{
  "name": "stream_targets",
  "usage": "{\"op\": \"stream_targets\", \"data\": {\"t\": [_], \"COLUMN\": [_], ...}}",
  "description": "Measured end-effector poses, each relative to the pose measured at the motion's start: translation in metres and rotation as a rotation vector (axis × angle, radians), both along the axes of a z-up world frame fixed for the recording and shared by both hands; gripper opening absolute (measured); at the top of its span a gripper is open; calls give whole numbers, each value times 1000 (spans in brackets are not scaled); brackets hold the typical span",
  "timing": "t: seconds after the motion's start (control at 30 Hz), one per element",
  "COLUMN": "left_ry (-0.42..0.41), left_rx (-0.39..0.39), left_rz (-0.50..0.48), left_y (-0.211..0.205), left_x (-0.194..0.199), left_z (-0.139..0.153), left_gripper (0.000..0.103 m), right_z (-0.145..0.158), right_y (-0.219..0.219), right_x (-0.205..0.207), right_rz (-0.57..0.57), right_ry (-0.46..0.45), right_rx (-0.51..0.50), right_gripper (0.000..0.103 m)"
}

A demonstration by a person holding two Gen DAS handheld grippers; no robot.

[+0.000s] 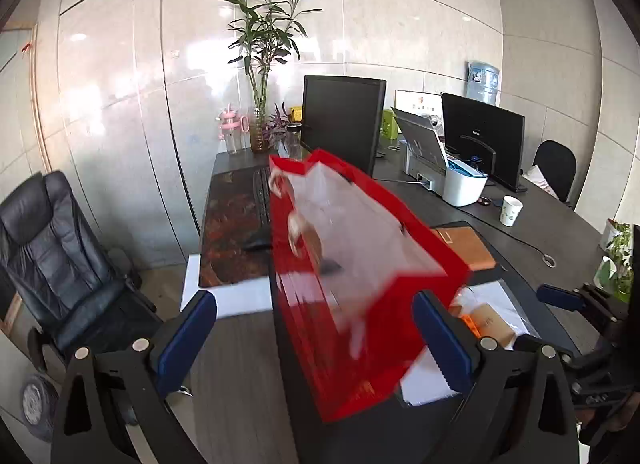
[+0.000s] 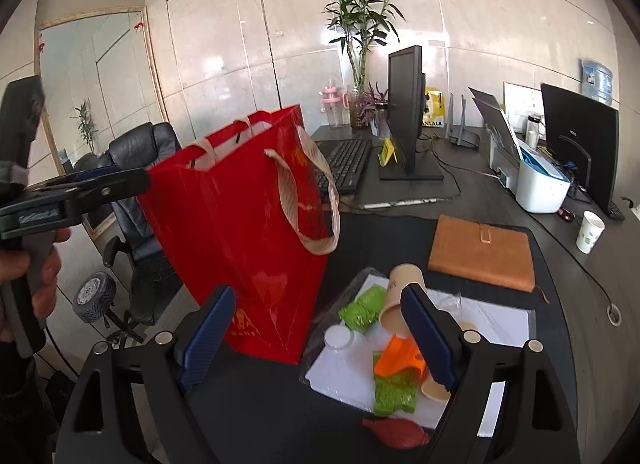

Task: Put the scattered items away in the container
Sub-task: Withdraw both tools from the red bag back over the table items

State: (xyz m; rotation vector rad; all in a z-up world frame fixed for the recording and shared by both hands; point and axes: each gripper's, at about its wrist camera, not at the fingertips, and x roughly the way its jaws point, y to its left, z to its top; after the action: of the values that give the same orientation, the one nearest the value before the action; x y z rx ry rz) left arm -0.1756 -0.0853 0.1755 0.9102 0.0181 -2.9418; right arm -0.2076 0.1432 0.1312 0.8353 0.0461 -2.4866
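A red paper bag point(image 2: 240, 224) with beige handles stands upright on the dark desk, its mouth open at the top. My left gripper point(image 1: 316, 336) is open and wide, looking down over the blurred bag point(image 1: 360, 304); in the right wrist view the left gripper point(image 2: 132, 182) sits by the bag's top left edge. My right gripper point(image 2: 320, 332) is open above the scattered items: a tipped paper cup point(image 2: 400, 296), green packets point(image 2: 364, 306), an orange piece point(image 2: 400, 356), a white lid point(image 2: 339, 338) and a red bulb point(image 2: 396, 434). They lie on a white sheet point(image 2: 344, 380).
A brown notebook point(image 2: 484, 252) lies behind the sheet. Farther back are a keyboard point(image 2: 346, 164), a monitor point(image 2: 406, 112), a white printer point(image 2: 540, 184) and a paper cup point(image 2: 590, 232). A black office chair point(image 1: 56, 256) stands left of the desk.
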Motion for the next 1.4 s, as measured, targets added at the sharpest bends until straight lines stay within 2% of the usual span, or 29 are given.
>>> {"op": "stream_targets", "data": {"t": [0.2,0.33,0.43,0.53,0.67,0.77,0.97,1.4], "left_ry": [12,13,-25,-87,-200,-253,-248,-277], "left_rx": [-39,-23,-2,12,164,201,172,151], "left_rz": [19,34,22,41,26,1,-33,-40], "left_y": [16,24,33,43,56,73,94,99], "left_x": [53,84,93,95,99,99,96,91], "left_z": [-20,-39,-67,-108,-164,-187,-187,-192], "left_gripper": [102,103,103,103,103,103,103,103], "right_z": [-17,-32,-52,-75,-102,-121,-130,-137], "right_y": [27,49,64,74,84,86,85,90], "right_x": [33,51,63,73,88,97,99,92], "right_rz": [-63,-95,-129,-155,-201,-207,-192,-208], "right_ry": [19,-6,-46,-93,-143,-186,-211,-246], "right_rx": [36,30,29,52,50,54,48,13], "right_gripper": [89,92,94,94,94,94,94,94]}}
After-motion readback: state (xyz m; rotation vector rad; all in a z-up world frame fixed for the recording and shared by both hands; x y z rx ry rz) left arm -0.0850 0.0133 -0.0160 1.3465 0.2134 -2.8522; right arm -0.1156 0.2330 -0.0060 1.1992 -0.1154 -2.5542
